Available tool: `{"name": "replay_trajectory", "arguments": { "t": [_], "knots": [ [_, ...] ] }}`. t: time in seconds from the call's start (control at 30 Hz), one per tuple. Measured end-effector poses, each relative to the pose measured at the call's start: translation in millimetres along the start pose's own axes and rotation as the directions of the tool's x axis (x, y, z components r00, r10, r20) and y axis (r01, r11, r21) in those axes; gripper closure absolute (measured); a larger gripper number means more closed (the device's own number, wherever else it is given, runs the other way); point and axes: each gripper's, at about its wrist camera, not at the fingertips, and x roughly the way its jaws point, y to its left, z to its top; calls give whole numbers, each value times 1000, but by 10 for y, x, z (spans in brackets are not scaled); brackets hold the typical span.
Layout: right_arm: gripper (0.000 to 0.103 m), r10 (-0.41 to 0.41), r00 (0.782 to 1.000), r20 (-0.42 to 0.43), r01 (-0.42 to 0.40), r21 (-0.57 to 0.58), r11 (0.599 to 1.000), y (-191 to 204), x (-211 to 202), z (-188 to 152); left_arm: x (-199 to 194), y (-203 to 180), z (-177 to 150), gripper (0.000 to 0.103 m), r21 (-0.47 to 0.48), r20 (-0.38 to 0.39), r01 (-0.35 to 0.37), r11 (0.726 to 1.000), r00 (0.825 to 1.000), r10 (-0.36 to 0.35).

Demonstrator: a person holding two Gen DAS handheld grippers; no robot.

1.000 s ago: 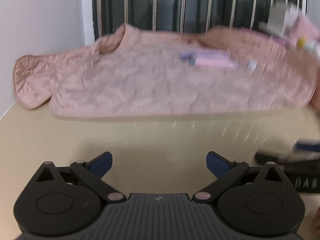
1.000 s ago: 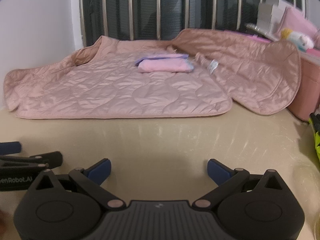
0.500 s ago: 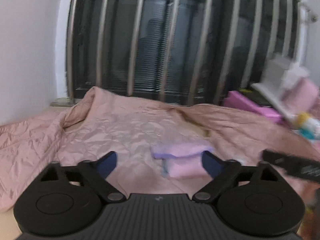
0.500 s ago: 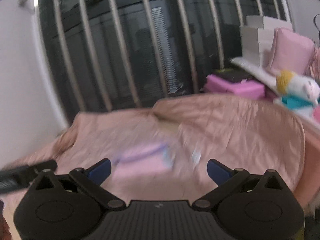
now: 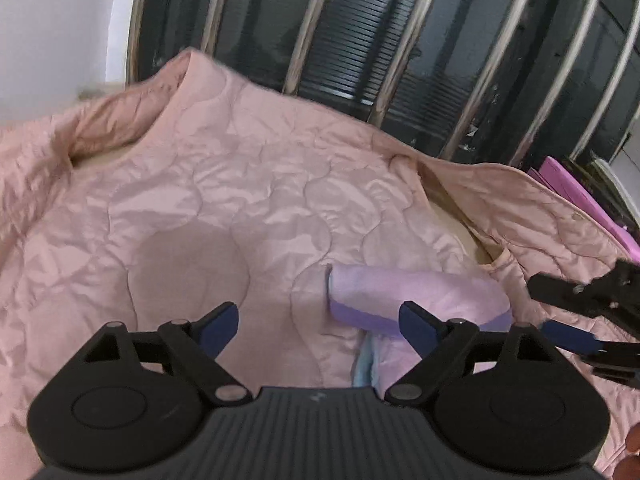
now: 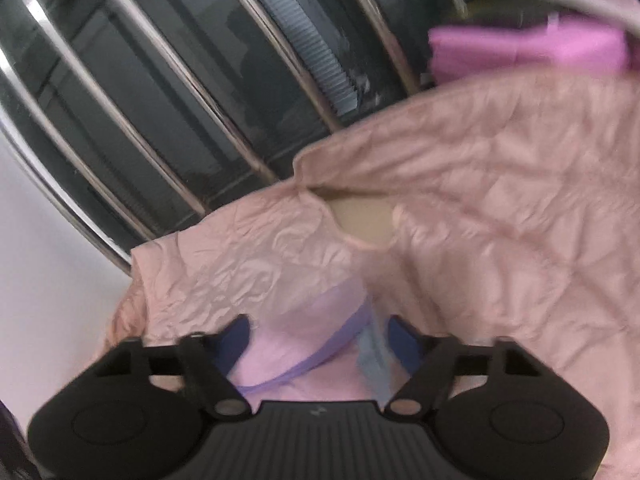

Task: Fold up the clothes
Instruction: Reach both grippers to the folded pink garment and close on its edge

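My left hand-held gripper (image 5: 316,326) hovers wide open over the pink quilted jacket (image 5: 224,200). My right hand-held gripper (image 6: 318,334) is open too, straddling the folded lilac garment (image 6: 308,332), gripping nothing.

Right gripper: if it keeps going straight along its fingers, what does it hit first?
Probably the folded lilac garment: it fills the gap between the open right gripper fingers, lying on the pink jacket. Blur hides depth, so contact can't be judged.
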Motion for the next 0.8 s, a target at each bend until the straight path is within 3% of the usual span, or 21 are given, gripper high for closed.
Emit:
{"name": "replay_trajectory", "arguments": {
  "t": [0.07,0.23,0.33,0.4,0.43,0.53,0.57,0.63,0.7,0.77,0.8],
  "knots": [
    [79,0,999,-41,1,31,1000,-28,101,18,17,44,58,14,-28,1,28,999,1000,-28],
    [78,-13,999,-35,15,44,999,-76,226,-20,105,51,124,9,-57,-6,32,998,999,-32],
    [62,-20,999,-30,22,54,998,-108,299,-43,185,61,79,7,-59,-35,27,998,999,-29],
    [38,-15,1000,-27,17,70,997,-142,346,-61,259,100,53,6,-104,-48,43,994,998,-48],
    [38,-6,1000,-18,8,80,997,-161,357,-70,293,119,39,6,-125,-54,59,990,996,-66],
    [72,17,1000,19,-18,102,995,-206,377,-97,286,101,6,7,-139,-21,90,986,995,-94],
    [85,17,999,35,-20,96,995,-194,363,-98,287,104,-7,11,-156,-10,118,981,993,-120],
    [91,12,998,66,-16,67,998,-145,325,-95,291,108,-34,32,-188,12,171,967,985,-172],
    [96,10,996,88,-13,39,999,-94,290,-92,344,93,-74,84,-213,-1,227,950,973,-232],
    [97,19,994,104,-22,29,999,-64,250,-84,388,89,-110,91,-238,-4,281,930,957,-291],
    [97,25,993,114,-29,27,999,-50,217,-78,361,83,-105,95,-231,9,285,930,957,-290]
  ]
}}
